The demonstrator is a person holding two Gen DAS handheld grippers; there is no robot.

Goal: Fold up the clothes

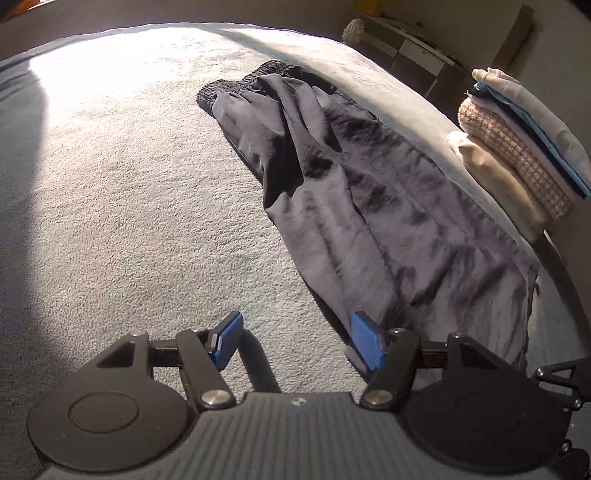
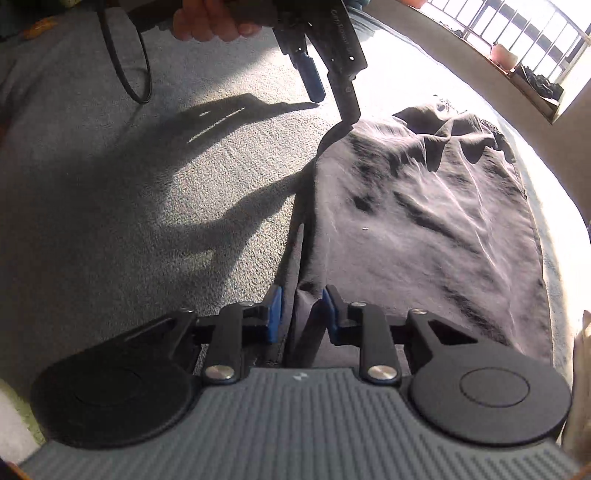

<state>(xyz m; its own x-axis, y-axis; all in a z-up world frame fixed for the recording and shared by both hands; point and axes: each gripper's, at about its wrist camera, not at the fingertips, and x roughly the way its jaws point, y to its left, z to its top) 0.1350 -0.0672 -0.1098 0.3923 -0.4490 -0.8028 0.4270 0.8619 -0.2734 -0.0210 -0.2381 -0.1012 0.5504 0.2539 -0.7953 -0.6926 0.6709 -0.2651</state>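
While the left wrist view looks along a grey carpet-like cover [image 1: 122,192], a pair of dark grey trousers [image 1: 354,192] lies stretched across it, waistband at the far end and hem close to the camera. The left gripper [image 1: 295,341] stands wide, one blue pad over bare cover and the other at the hem's near corner, pinching nothing. Only this view shows the stack of folded clothes [image 1: 524,147] just beside the trousers on the right. The right wrist view shows the same trousers [image 2: 424,221] from the other side, plus a barred window [image 2: 517,40] not seen before. Here the right gripper [image 2: 301,312] is narrow, its pads pinching the trousers' near edge. Farther off, a hand [image 2: 210,22] holds the left gripper [image 2: 334,98] over the far hem corner.
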